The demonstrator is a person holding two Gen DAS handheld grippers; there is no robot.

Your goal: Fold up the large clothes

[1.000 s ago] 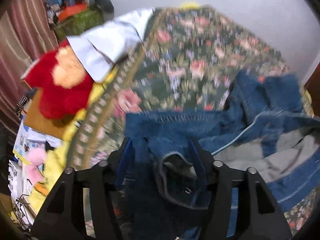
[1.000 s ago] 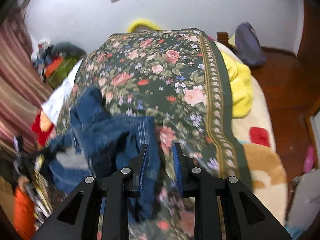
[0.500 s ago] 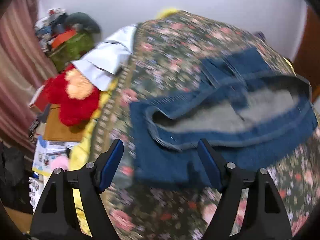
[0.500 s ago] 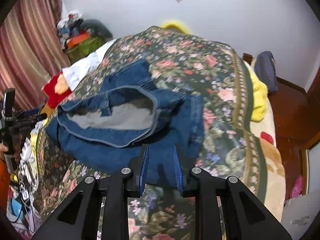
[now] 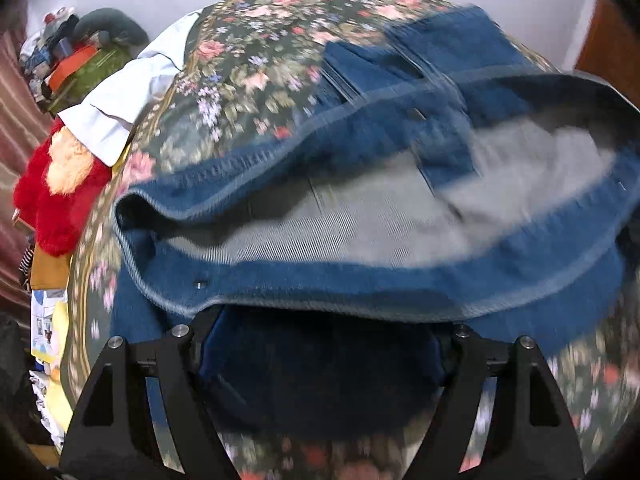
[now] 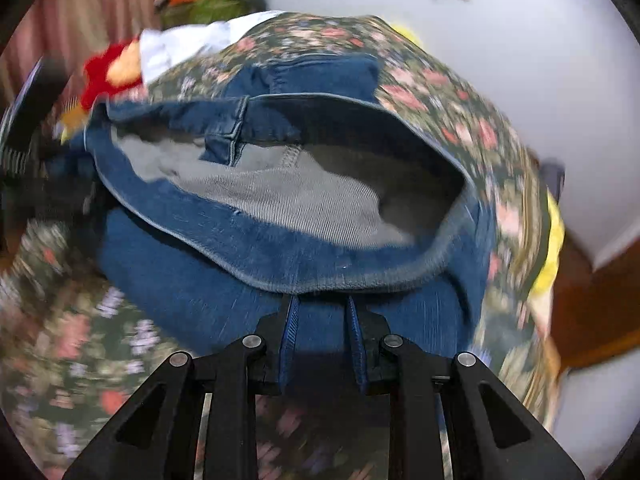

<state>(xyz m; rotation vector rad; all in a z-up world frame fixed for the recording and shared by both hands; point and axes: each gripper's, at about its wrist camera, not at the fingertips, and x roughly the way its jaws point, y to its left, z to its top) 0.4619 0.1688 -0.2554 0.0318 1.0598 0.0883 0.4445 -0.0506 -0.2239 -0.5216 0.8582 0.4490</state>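
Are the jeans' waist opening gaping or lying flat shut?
Gaping: the jeans waistband loops wide, exposing grey inner lining; same in left view.

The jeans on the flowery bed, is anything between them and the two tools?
Nothing visible is. The left tool stands open with the jeans bulging right between its fingers. The right tool has its fingers close together on the denim just below the waistband. Only the floral bedspread lies beneath.
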